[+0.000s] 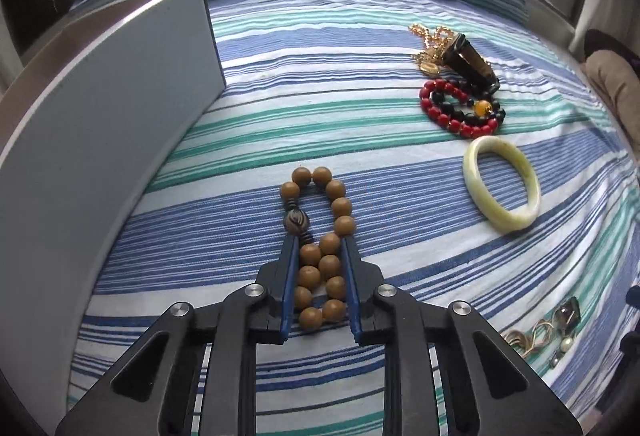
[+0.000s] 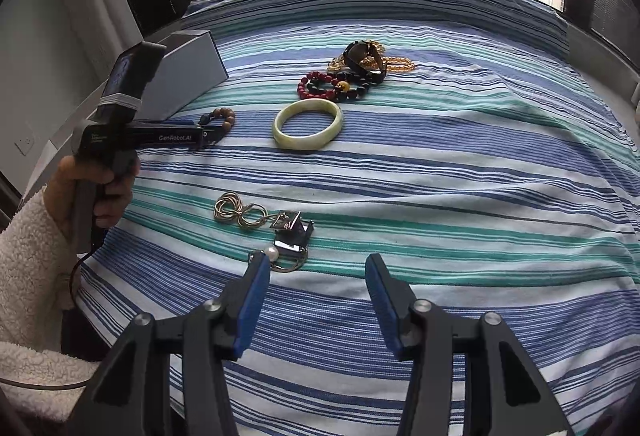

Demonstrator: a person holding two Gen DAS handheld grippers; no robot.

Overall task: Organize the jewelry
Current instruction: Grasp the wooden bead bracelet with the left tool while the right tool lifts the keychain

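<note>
A brown wooden bead bracelet (image 1: 320,236) lies squeezed between the fingers of my left gripper (image 1: 318,242), which is shut on it; it also shows in the right wrist view (image 2: 224,118) at the tip of that gripper (image 2: 208,130). A pale green jade bangle (image 1: 502,184) (image 2: 308,130) lies flat to the right. Beyond it lies a red and black bead bracelet (image 1: 456,112) (image 2: 332,86), a gold chain (image 1: 430,44) and a dark watch (image 1: 474,62) (image 2: 362,54). My right gripper (image 2: 318,268) is open and empty, just right of gold rings and earrings (image 2: 264,224).
A grey box (image 1: 92,140) (image 2: 184,76) stands on the striped bedsheet (image 1: 320,84) at the left, close to the left gripper. Windows and dark frames lie beyond the bed's far edge. A person's hand in a white fleece sleeve (image 2: 28,264) holds the left gripper.
</note>
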